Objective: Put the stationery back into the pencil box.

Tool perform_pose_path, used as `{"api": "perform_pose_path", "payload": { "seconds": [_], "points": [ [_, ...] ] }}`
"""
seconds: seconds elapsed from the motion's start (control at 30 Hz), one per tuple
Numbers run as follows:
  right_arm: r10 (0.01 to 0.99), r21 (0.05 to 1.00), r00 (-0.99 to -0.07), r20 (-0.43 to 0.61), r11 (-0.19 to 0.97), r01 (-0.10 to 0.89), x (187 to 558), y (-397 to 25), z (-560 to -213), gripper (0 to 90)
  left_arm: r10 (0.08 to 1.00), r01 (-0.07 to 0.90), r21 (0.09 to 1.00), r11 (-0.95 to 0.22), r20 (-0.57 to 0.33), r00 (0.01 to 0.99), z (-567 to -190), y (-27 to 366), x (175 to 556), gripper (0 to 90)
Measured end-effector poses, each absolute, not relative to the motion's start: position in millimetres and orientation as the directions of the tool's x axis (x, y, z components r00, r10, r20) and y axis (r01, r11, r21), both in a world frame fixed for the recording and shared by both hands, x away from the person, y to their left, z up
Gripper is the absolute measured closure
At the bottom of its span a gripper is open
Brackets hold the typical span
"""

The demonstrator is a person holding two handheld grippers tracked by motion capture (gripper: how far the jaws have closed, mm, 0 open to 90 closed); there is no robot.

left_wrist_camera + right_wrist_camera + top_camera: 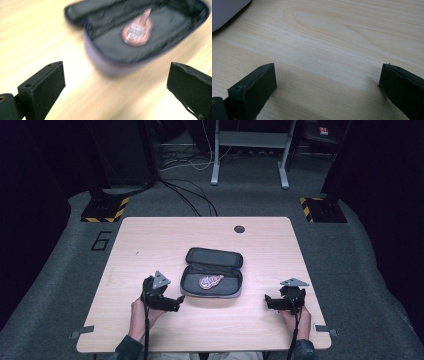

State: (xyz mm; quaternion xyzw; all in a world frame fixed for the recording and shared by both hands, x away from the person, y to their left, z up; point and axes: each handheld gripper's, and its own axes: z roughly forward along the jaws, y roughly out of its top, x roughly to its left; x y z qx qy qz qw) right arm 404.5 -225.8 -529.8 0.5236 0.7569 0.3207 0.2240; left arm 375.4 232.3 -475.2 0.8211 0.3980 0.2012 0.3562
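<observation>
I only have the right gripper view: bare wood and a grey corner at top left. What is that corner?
Observer: The edge of an open zip case lying mid-table.
Operator: Anything inside it?
Observer: A red and white patch on the black lining.
Operator: Where is the other claw?
Observer: The left claw sits by the case's near left corner, jaws wide apart, not touching it.
Operator: And mine?
Observer: The right claw is open, off to the case's right.

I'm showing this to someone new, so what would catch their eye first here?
Mid-table lies an open grey zip pouch with a black lining, and a reddish guitar-shaped patch sits inside it. The left hand-held gripper sits with jaws open close by its near-left corner; the right hand-held gripper waits open farther off.
</observation>
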Motion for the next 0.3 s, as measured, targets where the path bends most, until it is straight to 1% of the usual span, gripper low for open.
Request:
{"api": "perform_pose_path", "payload": {
  "seconds": [0.1,0.13,0.2,0.23,0.3],
  "points": [
    [0.936,0.720,-0.351,-0.003,0.246,0.649,404.5,-225.8,-529.7,0.7,0.818,0.541,0.725,-0.426,0.053,0.572,-494.1,248.4,365.1,0.3],
    [0.936,0.720,-0.351,-0.003,0.246,0.649,404.5,-225.8,-529.8,0.7,0.818,0.556,0.706,-0.439,0.057,0.573,-499.5,254.9,362.7,0.3],
    [0.936,0.720,-0.352,-0.003,0.246,0.649,404.6,-225.9,-529.7,0.7,0.831,0.583,0.696,-0.419,0.037,0.554,-510.5,264.9,358.1,0.2],
    [0.936,0.720,-0.352,-0.004,0.247,0.649,404.5,-225.8,-529.8,0.7,0.825,0.587,0.686,-0.430,0.034,0.565,-514.2,269.7,356.3,0.2],
    [0.936,0.720,-0.352,-0.004,0.247,0.649,404.5,-225.7,-529.8,0.6,0.833,0.604,0.674,-0.426,0.031,0.552,-520.7,276.1,352.4,0.1]
  ]
}}
